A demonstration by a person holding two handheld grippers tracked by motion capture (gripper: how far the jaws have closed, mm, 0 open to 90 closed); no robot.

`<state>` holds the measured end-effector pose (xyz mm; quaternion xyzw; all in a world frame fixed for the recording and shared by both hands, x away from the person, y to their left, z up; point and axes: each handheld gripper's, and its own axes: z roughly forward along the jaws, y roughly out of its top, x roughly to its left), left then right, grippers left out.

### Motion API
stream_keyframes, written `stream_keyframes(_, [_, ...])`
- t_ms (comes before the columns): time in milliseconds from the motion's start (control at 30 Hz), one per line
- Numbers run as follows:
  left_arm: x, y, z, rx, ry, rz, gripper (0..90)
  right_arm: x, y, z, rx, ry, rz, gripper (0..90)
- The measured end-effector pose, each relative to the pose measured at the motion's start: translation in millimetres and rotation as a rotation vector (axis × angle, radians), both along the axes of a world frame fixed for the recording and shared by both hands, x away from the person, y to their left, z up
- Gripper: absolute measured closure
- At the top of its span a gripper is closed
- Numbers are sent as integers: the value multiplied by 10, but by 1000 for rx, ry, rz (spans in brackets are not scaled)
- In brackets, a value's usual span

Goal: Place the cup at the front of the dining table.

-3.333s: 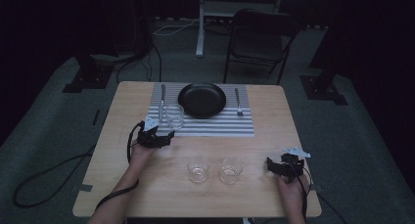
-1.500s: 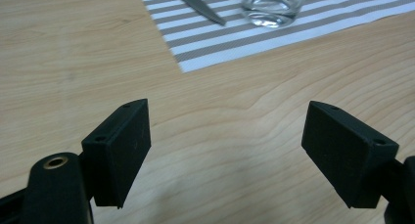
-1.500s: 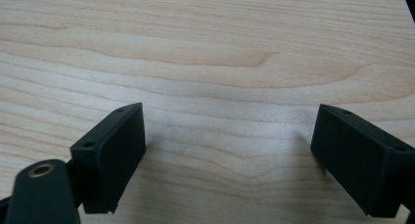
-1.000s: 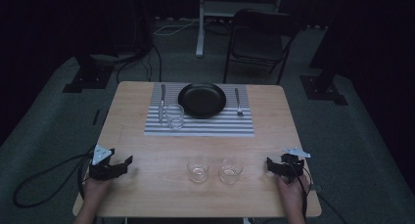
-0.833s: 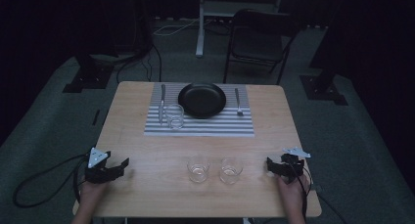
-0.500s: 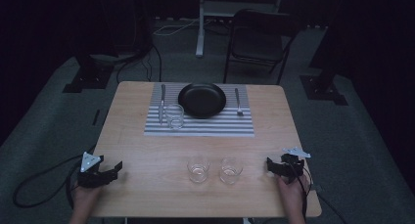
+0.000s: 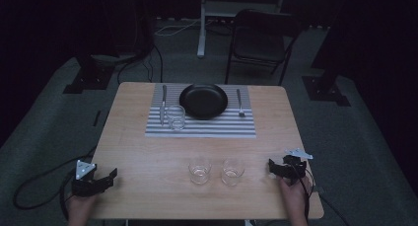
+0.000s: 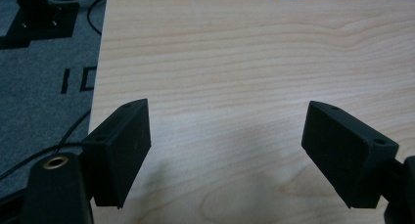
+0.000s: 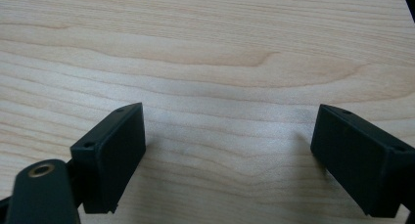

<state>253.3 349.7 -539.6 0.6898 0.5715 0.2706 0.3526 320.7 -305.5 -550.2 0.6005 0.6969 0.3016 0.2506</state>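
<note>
A black plate point(image 7: 203, 100) rests on a striped placemat point(image 7: 200, 125) at the far middle of the wooden table point(image 7: 148, 157). A knife point(image 7: 163, 103) lies left of the plate, a fork point(image 7: 239, 103) right of it. One clear glass point(image 7: 176, 117) stands on the mat's left part. Two more glasses point(image 7: 200, 169) point(image 7: 232, 171) stand side by side near the front edge. My left gripper point(image 7: 107, 179) point(image 8: 226, 155) rests open at the front left corner, nothing between its jaws. My right gripper point(image 7: 272, 168) point(image 9: 230, 158) rests open at the front right, right of the two glasses.
A folding chair point(image 7: 260, 38) stands beyond the table's far edge. Cables point(image 7: 34, 184) trail over the grey floor at the left. Black stand bases point(image 7: 88, 78) point(image 7: 325, 88) sit on the floor at both sides of the table.
My left gripper has drawn back from the glass on the mat to the front left corner, sliding a little further left and nearer. The right gripper has stayed still.
</note>
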Motion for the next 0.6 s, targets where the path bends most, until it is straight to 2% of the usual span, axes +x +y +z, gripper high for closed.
stream_keyframes(67, [-26,8,8,-4,0,18,192,-2,0,0,0,0,0,125])
stream_keyframes(200, [-75,-18,10,33,22,71,192,-4,-1,0,-1,0,1,125])
stream_keyframes(333, [-104,-65,8,11,37,77,192,-4,0,0,-1,0,1,125])
stream_keyframes(367, [-106,-78,9,14,44,76,192,-4,0,0,-1,0,1,125])
stream_keyframes(467, [-95,-124,0,61,59,99,192,-4,0,0,-1,0,0,125])
stream_keyframes(600, [-78,-95,3,49,44,102,191,-4,0,0,-1,0,1,125])
